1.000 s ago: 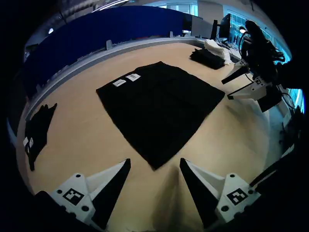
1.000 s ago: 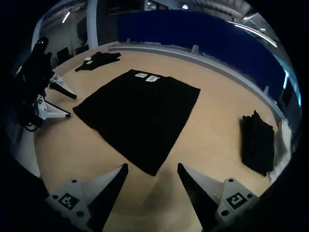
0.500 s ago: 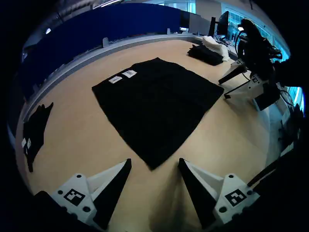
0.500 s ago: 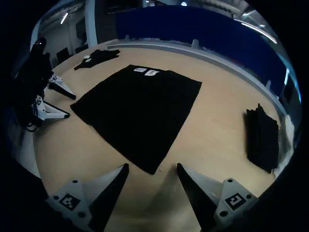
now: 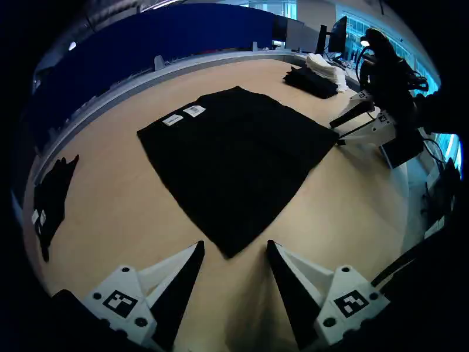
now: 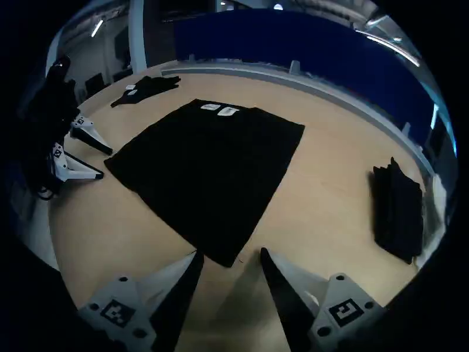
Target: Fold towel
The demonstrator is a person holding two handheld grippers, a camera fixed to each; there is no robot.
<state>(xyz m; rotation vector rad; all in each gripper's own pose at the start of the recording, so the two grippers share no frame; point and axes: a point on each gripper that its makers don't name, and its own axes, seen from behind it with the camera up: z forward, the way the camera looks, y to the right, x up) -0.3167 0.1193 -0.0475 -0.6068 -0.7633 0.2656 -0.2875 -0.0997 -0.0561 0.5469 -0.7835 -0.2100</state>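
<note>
A black towel [image 5: 234,152] lies spread flat on the wooden table [image 5: 117,193], with two white labels [image 5: 183,115] near its far edge. In the left gripper view my left gripper [image 5: 232,264] is open just short of the towel's near corner. In the right gripper view the same towel [image 6: 211,164] lies flat, and my right gripper [image 6: 230,267] stands open at another corner of it. Each gripper also appears far off in the other's view: the right gripper [image 5: 346,126] at the towel's right corner, the left gripper [image 6: 97,161] at its left corner.
A stack of black and white folded cloths [image 5: 316,76] sits at the table's far right. A black cloth [image 5: 50,199] lies at the left edge. In the right gripper view a folded black pile [image 6: 401,211] lies to the right. A blue partition [image 5: 146,47] borders the table's far side.
Both grippers have crept forward and lower toward their towel corners, and the jaws of each have narrowed a little. The towel has not moved.
</note>
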